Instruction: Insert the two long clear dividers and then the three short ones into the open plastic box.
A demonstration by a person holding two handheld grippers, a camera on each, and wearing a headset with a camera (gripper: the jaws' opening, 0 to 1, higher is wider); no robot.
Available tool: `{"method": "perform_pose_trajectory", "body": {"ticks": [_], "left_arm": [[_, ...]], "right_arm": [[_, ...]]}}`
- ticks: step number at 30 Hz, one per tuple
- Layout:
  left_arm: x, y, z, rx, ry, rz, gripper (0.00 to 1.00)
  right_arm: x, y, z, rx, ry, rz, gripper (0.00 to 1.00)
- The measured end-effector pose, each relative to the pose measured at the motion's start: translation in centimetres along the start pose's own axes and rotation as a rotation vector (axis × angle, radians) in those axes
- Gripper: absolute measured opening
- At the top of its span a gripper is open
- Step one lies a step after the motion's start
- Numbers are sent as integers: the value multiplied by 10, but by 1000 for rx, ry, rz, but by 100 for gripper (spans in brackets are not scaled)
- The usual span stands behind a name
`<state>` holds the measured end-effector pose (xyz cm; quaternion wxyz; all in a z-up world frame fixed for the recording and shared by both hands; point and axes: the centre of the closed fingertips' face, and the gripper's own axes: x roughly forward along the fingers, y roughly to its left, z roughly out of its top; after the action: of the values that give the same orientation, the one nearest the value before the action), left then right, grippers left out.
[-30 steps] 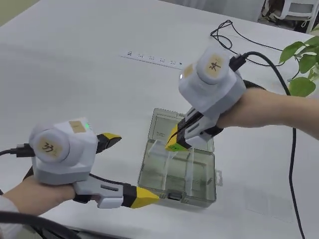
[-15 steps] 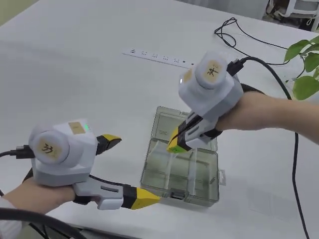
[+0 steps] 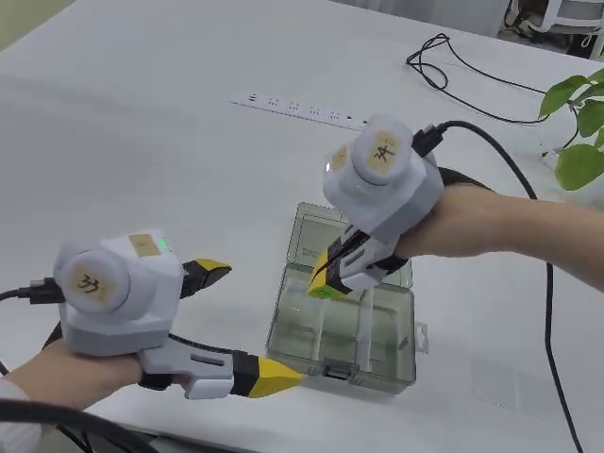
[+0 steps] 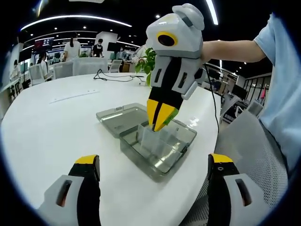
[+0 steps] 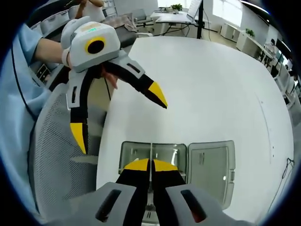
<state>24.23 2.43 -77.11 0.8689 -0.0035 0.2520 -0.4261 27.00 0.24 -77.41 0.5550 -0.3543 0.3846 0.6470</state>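
Observation:
The clear plastic box (image 3: 387, 363) lies open on the white table, its lid (image 3: 310, 233) folded flat behind it. Clear dividers (image 3: 362, 324) stand inside it. My right gripper (image 3: 324, 282) points down into the box's left part and is shut on a thin clear divider (image 5: 151, 151), seen edge-on between the jaws in the right gripper view. The left gripper view shows that gripper (image 4: 160, 118) tip-down over the box (image 4: 141, 157). My left gripper (image 3: 243, 323) is open and holds nothing, just left of the box near the table's front edge; it also appears as the left gripper (image 5: 123, 113) in the right gripper view.
A white power strip (image 3: 293, 109) lies at the back of the table, with black cables (image 3: 453, 58) behind it and a green plant (image 3: 574, 118) at the far right. A cable runs from the right gripper across the table. The table's front edge is just below the box.
My right gripper has come down and slightly left with the divider, closer into the box. The left gripper has stayed where it was.

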Motion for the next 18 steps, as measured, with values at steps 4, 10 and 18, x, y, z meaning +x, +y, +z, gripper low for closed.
{"method": "perform_pose_trajectory", "body": {"ticks": [4,10,18], "left_arm": [[-2,1,-2,-5,2,4,97],[-4,4,-3,-10,1,11,97],[-4,4,-3,-13,-2,10,96]], "right_arm": [[5,-1,-2,14,16,-4,2],[11,-3,-5,20,25,-11,2],[18,-3,-8,31,30,-22,2]]}}
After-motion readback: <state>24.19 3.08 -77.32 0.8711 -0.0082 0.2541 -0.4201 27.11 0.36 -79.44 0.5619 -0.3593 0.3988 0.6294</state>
